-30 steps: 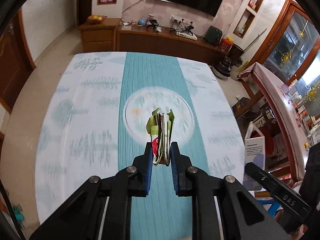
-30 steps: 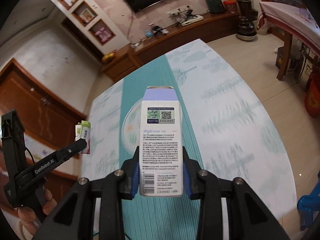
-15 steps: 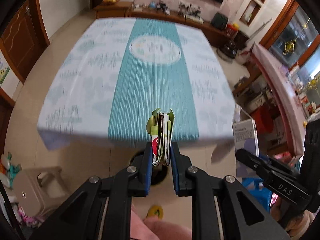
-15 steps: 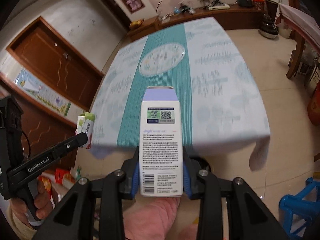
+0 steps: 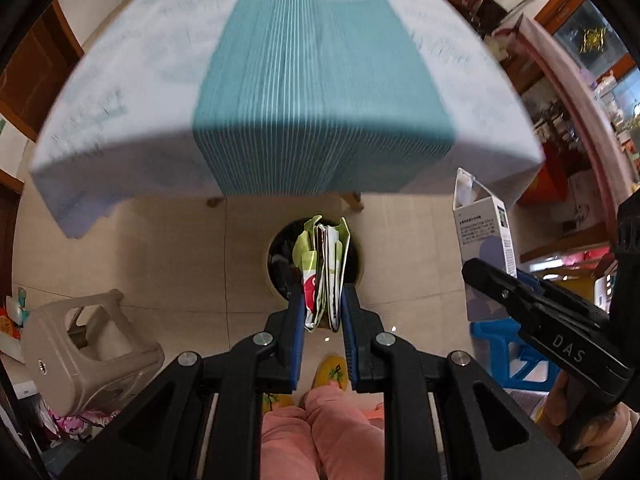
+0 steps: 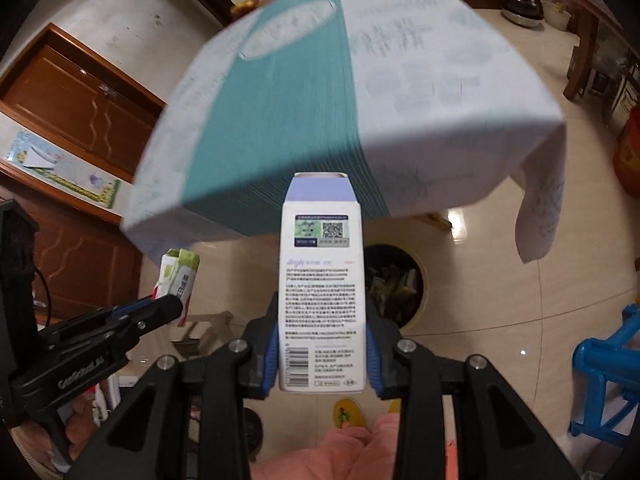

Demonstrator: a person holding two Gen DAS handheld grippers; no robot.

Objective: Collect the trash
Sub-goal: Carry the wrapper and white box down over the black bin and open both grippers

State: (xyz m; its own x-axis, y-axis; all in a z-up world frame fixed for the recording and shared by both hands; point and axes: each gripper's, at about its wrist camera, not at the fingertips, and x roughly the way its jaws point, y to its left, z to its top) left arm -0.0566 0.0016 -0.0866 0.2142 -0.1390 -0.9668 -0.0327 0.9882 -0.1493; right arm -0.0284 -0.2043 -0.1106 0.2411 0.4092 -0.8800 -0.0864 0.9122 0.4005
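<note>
Nearest the person's pink-trousered knees, the left tongs (image 5: pixel 322 312) pinch a folded wad of green-and-white wrappers (image 5: pixel 324 268), which hangs directly over the mouth of the round trash bin (image 5: pixel 276 256) on the floor. The right tongs (image 6: pixel 322 354) clamp a tall white carton (image 6: pixel 322 292) with a lilac top; in the right wrist view the bin (image 6: pixel 404 280) lies just right of and beyond that carton, so the carton looks short of the opening. The bin already holds scraps. Judging from this, the drop is close, and the risk is in releasing both at once: the carton, let go where it is, could strike the bin's rim and tumble onto the tiles. The light wad might flutter aside or cling to a pad if the tongs spread only a little. Left of the bin stands a beige plastic stool (image 5: pixel 80 356). Beyond the bin hangs the edge of the bench (image 5: pixel 304 92), draped in a teal-striped cloth.
</note>
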